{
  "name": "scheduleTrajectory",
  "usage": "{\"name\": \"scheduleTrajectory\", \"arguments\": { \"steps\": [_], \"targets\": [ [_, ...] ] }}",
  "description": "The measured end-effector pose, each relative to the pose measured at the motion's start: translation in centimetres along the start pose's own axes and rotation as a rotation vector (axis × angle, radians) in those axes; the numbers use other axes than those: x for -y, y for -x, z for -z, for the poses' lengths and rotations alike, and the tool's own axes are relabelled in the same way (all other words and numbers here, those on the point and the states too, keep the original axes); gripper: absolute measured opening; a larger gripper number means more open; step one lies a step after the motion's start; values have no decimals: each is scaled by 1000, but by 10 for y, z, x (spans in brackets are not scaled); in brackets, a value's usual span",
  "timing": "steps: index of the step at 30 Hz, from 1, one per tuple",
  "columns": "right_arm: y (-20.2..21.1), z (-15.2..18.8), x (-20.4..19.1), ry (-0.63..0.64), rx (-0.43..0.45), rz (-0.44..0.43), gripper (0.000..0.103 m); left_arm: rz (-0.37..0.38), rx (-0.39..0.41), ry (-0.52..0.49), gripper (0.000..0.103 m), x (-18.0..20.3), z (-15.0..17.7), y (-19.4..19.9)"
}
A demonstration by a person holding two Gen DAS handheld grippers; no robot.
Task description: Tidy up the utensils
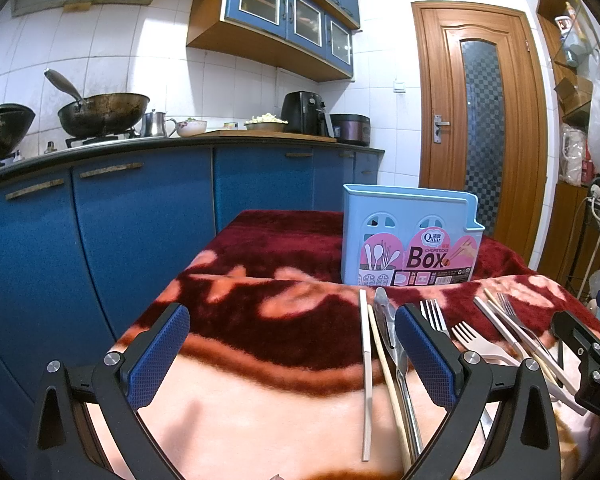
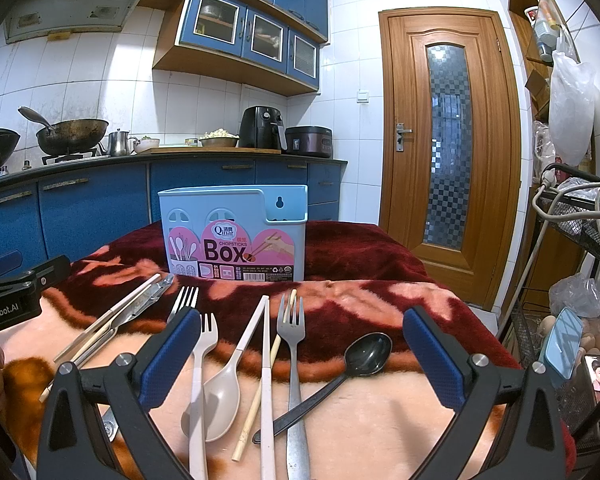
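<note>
Both grippers (image 1: 292, 356) (image 2: 300, 360) gape wide, empty; the forks (image 2: 294, 344) look light, stiff, slippery — pinch mid-handle.

box (image 2: 234, 236) at blanket's (image 2: 360, 248) rear | utensils before it | spoon (image 2: 366, 354) rightmost

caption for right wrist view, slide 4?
Open right gripper above forks, spoons and chopsticks on a red blanket, facing the blue chopsticks box.
</note>
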State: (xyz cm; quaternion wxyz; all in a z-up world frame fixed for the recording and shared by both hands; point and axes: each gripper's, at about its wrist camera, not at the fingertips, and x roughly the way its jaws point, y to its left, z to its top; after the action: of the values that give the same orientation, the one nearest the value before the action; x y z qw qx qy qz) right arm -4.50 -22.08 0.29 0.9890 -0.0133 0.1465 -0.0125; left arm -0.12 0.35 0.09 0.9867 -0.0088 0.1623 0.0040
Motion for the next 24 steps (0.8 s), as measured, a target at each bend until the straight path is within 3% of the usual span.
{"name": "scheduleTrajectory", "arguments": {
  "steps": [24],
  "targets": [
    [1, -2, 3, -22, -28, -12, 103, 2, -20, -1, 102, 0, -2, -1]
  ]
}}
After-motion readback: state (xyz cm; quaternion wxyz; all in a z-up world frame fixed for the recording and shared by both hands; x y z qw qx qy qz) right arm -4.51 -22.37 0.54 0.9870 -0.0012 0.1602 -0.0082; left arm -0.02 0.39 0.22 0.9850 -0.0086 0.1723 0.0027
